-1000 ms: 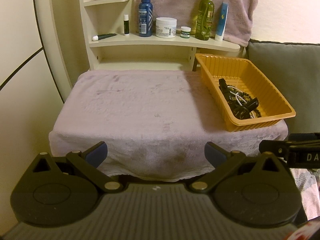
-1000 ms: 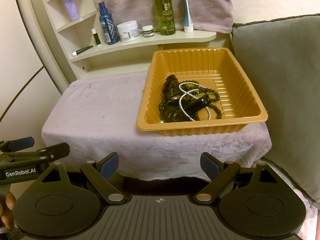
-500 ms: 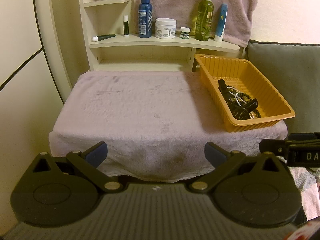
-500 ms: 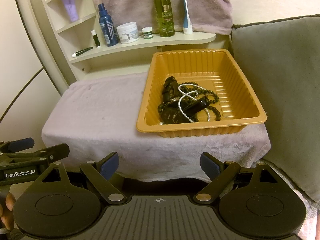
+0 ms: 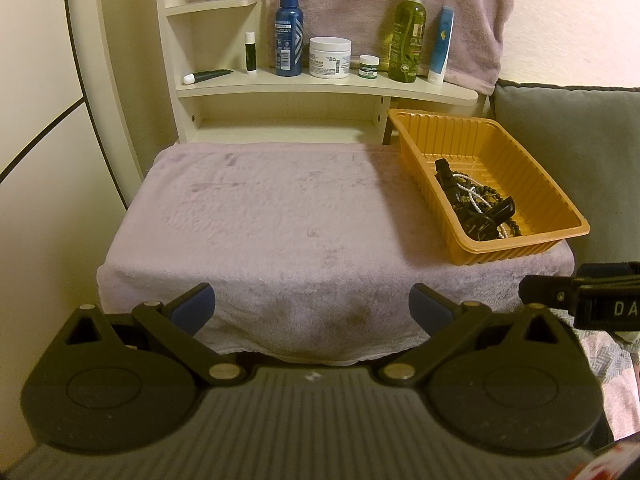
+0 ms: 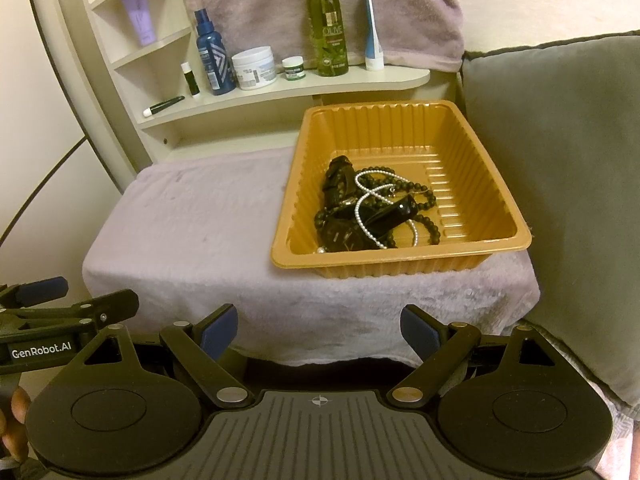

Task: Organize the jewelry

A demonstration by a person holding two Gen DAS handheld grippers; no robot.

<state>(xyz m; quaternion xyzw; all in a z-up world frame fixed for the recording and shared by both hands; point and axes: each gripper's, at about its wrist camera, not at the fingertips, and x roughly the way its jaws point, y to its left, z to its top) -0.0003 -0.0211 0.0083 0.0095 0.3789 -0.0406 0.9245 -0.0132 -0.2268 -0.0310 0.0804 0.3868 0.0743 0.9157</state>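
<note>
The right tool [image 6: 318, 330] and the left tool [image 5: 312, 310] both stand wide open and empty, we note. Ahead of the right tool, an orange tray [image 6: 516, 236] on the towel-covered surface [image 6: 192, 232] holds tangled jewelry [image 6: 372, 210]: a pearl strand, dark beads, black pieces.

Left gripper [image 5: 312, 306] low in frame, jaws spread wide, nothing between. Right gripper [image 6: 319, 326] same deal, wide and empty. Fingertips [image 6: 16, 420] peeking in at lower left.
</note>
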